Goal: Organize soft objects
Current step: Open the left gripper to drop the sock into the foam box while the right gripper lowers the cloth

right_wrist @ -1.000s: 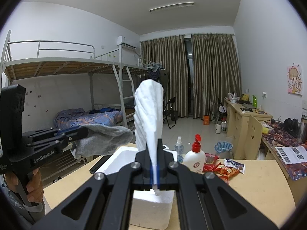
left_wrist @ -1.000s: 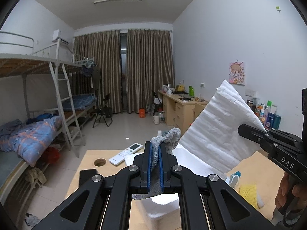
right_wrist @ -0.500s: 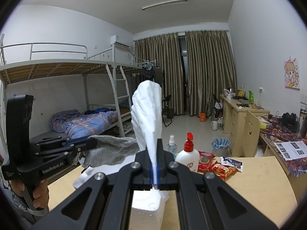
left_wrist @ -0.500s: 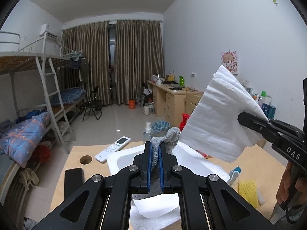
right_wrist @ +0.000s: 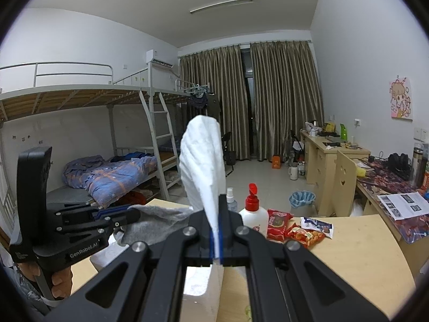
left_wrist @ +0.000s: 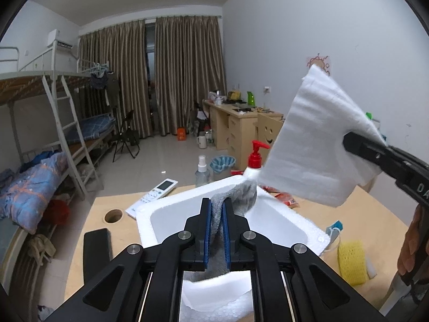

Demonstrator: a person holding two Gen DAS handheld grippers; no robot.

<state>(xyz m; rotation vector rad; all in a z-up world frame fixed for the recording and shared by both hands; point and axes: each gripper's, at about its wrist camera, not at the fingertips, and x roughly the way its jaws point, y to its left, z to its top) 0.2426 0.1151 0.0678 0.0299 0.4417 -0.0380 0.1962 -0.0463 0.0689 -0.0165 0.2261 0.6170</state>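
Observation:
My left gripper (left_wrist: 217, 209) is shut on a grey sock (left_wrist: 242, 194) and holds it over the open white foam box (left_wrist: 281, 221) on the wooden table. In the right wrist view the left gripper (right_wrist: 128, 216) shows at the left with the sock (right_wrist: 152, 224) hanging from it. My right gripper (right_wrist: 217, 214) is shut on a white folded cloth (right_wrist: 203, 161) that stands up between its pads. In the left wrist view the right gripper (left_wrist: 351, 142) holds the cloth (left_wrist: 319, 145) above the box's right side.
On the table (left_wrist: 370, 220) lie a remote (left_wrist: 152, 197), a black phone (left_wrist: 97, 249), a yellow sponge (left_wrist: 350, 261), a spray bottle (left_wrist: 202, 171), a red-capped pump bottle (right_wrist: 253, 213) and snack packets (right_wrist: 295, 230). Bunk beds stand left, desks right.
Both grippers have tipped downward and moved closer over the foam box. The sock and cloth now hang lower, nearer the box's opening. Both grips are unchanged.

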